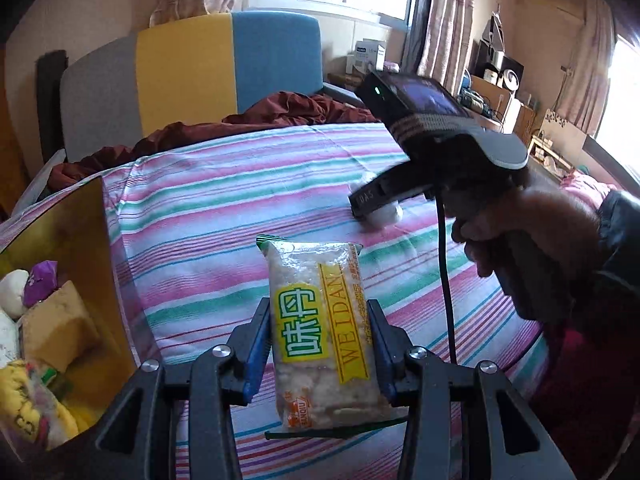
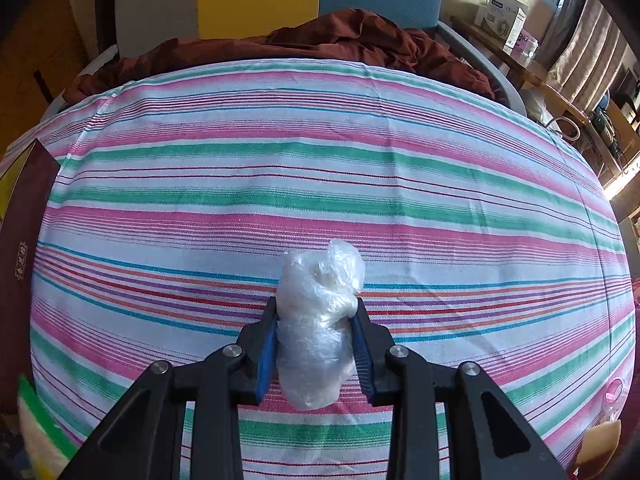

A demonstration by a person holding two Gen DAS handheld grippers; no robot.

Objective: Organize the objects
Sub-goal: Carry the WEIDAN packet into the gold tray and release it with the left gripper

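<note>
Gold box (image 1: pixel 102 240) at left: purple wrapper (image 1: pixel 42 280), yellow packets (image 1: pixel 36 408) inside. Left gripper (image 1: pixel 320 320) clamped on snack packet (image 1: pixel 320 332); right gripper (image 2: pixel 316 320) clenched around plastic-wrapped lump (image 2: pixel 316 320).

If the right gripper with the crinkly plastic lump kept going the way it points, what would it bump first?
Probably the striped bedsheet. The right gripper tilts steeply down, so its plastic-wrapped bundle would likely touch first. Depth is unclear.
</note>
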